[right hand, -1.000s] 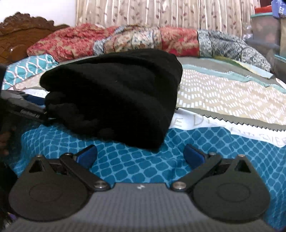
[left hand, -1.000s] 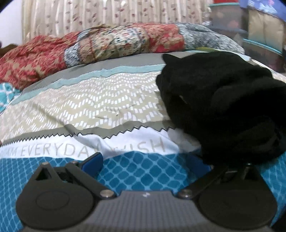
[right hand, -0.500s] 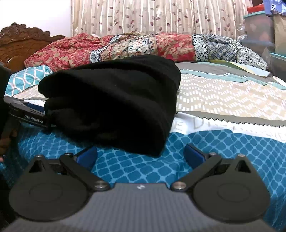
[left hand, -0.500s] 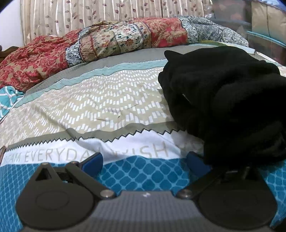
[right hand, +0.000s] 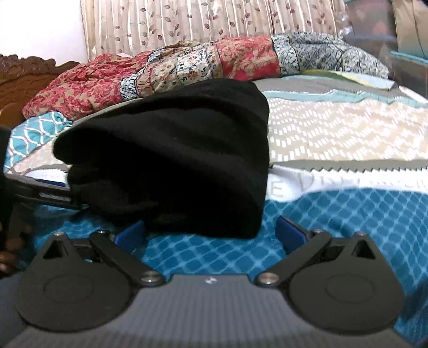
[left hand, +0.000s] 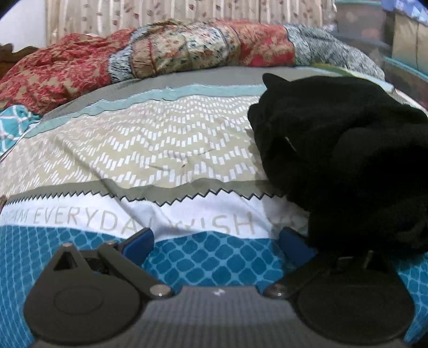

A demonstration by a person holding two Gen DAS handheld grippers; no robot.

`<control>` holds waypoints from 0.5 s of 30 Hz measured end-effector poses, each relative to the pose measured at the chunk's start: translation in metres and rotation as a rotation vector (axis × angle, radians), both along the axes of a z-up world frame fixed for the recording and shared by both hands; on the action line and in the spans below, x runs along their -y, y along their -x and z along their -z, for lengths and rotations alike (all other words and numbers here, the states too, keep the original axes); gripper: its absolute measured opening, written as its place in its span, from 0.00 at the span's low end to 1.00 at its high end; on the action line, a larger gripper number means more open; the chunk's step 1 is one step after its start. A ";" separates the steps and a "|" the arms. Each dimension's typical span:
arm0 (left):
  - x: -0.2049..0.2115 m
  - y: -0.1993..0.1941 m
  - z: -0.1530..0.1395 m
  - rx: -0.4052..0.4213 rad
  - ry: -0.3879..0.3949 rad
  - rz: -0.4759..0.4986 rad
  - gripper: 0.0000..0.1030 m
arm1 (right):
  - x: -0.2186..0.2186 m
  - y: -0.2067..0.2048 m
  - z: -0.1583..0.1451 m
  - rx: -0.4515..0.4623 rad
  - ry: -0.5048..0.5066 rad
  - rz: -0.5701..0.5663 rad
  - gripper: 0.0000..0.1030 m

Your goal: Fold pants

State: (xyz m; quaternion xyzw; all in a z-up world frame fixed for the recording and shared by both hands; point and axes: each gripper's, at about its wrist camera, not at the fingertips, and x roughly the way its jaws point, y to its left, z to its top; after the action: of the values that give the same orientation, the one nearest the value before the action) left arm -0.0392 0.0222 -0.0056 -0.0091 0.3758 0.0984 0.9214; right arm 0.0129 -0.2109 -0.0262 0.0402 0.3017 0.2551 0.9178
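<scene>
Folding looked finished—black pants [right hand: 171,150] bundled on the bed [left hand: 160,139], both hand-held grippers [left hand: 214,241] [right hand: 211,230] wide, empty—next, withdrawing.

Patterned bedsheet [left hand: 160,150], rumpled red floral quilt [right hand: 165,69] along its far edge, leaf-print curtain [right hand: 203,21] behind.

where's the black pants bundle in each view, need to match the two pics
Left wrist view: the black pants bundle fills the right side, overlapping the right blue finger of the left hand-held gripper.
Right wrist view: the bundle sits left of centre, just beyond the open right hand-held gripper.
Shared landmark: the red patterned quilt along the far edge of the bed, below the curtain.
</scene>
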 end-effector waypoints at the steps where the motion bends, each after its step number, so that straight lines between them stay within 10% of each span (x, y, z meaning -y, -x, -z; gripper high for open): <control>1: 0.001 0.000 0.000 0.002 -0.009 0.002 1.00 | 0.002 0.003 -0.001 -0.005 -0.008 -0.001 1.00; 9: 0.000 -0.005 -0.006 -0.056 0.004 -0.026 1.00 | 0.021 0.023 -0.020 -0.055 -0.118 0.048 1.00; 15: 0.011 0.002 -0.017 -0.136 0.012 -0.153 1.00 | 0.002 0.041 -0.036 -0.077 -0.136 -0.045 0.77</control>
State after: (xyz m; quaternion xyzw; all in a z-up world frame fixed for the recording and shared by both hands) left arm -0.0412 0.0112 0.0111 -0.0366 0.4363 0.1668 0.8834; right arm -0.0285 -0.2126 0.0099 0.1055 0.3196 0.2940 0.8946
